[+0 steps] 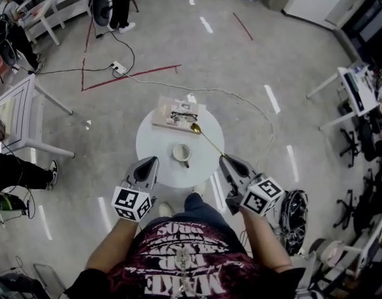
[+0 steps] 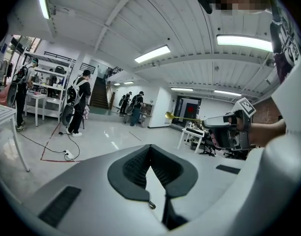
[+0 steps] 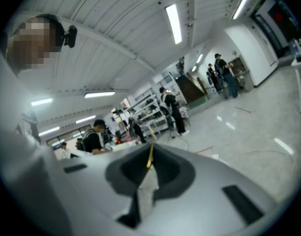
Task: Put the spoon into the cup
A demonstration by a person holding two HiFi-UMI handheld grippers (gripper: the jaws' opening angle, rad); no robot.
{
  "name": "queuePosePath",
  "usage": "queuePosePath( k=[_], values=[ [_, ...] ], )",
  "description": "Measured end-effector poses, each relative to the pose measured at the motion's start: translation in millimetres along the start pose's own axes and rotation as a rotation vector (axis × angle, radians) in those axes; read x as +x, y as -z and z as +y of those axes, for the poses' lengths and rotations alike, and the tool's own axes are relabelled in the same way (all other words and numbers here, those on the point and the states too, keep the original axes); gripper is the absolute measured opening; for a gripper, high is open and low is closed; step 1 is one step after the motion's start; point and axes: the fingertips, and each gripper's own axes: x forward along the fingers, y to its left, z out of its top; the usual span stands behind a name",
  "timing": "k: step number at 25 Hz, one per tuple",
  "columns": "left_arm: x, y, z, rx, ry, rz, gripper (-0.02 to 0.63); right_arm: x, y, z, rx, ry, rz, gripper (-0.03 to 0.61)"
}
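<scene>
A white cup [image 1: 182, 153] stands near the middle of the round white table [image 1: 154, 156]. My right gripper [image 1: 224, 158] is shut on the end of a gold spoon's handle [image 3: 150, 157]. The spoon [image 1: 206, 138] slants up and left from the jaws, and its bowl hangs over the table's back right, beside the book and behind the cup. The left gripper view shows the spoon [image 2: 181, 117] sticking out of the right gripper [image 2: 229, 129] in mid air. My left gripper [image 1: 154, 161] hovers at the table's front left edge, shut with nothing between its jaws [image 2: 151, 151].
A book [image 1: 177, 115] with a pair of glasses on it lies at the table's back edge. A white cable [image 1: 240, 98] runs over the floor behind the table. White desks [image 1: 22, 114] stand left and right, office chairs [image 1: 356, 145] on the right, and people stand far off.
</scene>
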Motion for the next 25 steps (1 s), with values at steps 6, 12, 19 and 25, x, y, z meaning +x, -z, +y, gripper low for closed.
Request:
queuePosePath(
  k=[6, 12, 19, 25],
  values=[
    [2.8, 3.5, 5.7, -0.015, -0.049, 0.007, 0.031, 7.5, 14.6, -24.0, 0.025, 0.01, 0.049, 0.035],
    [5.7, -3.0, 13.4, -0.01, -0.086, -0.013, 0.031, 25.4, 39.8, -47.8, 0.039, 0.017, 0.106, 0.035],
    [3.2, 8.5, 26.7, -0.031, -0.125, 0.016, 0.031, 45.4, 76.5, -72.7, 0.071, 0.019, 0.188, 0.035],
    [5.3, 9.1, 23.5, -0.029, -0.123, 0.02, 0.031, 64.2, 126.8, -102.9, 0.068, 0.035, 0.297, 0.035]
  ],
)
